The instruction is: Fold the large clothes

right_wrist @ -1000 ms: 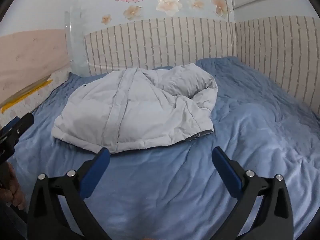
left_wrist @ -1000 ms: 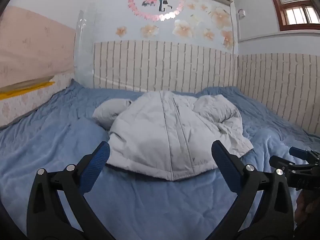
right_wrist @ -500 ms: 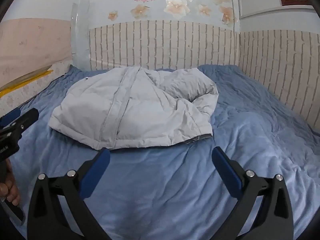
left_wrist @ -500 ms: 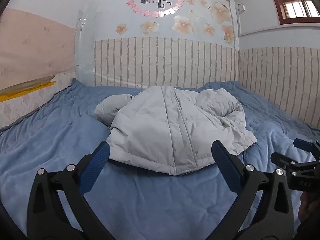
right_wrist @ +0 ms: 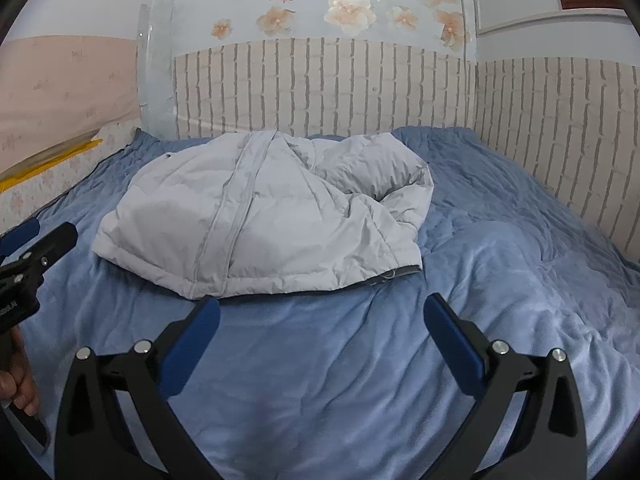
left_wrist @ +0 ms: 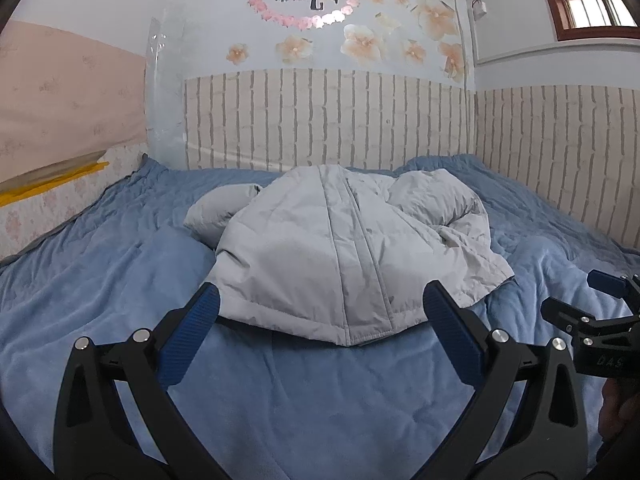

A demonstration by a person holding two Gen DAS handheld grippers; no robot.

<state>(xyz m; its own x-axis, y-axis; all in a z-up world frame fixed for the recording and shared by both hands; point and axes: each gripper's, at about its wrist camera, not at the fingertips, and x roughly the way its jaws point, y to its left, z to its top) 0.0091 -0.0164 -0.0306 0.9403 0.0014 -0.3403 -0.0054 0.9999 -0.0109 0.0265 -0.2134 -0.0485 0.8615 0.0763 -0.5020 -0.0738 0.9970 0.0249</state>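
A pale grey padded jacket (left_wrist: 344,248) lies crumpled on the blue bed, hem toward me, one sleeve out to the left and the right side bunched up. In the right wrist view the jacket (right_wrist: 264,216) sits left of centre. My left gripper (left_wrist: 322,300) is open, its blue pads straddling the hem from just short of it. My right gripper (right_wrist: 322,310) is open over bare blanket, below the jacket's lower right corner. Each gripper shows at the edge of the other's view: the right gripper (left_wrist: 600,320), the left gripper (right_wrist: 28,252).
A blue fleece blanket (right_wrist: 500,280) covers the whole bed. Brick-pattern padded walls (left_wrist: 320,120) close the head and right side. A pink panel and yellow strip (left_wrist: 48,184) run along the left edge. A hand (right_wrist: 16,384) holds the left gripper.
Both grippers have moved forward toward the jacket, which looms larger and lower in the views. Both stay open. The jacket has not moved.
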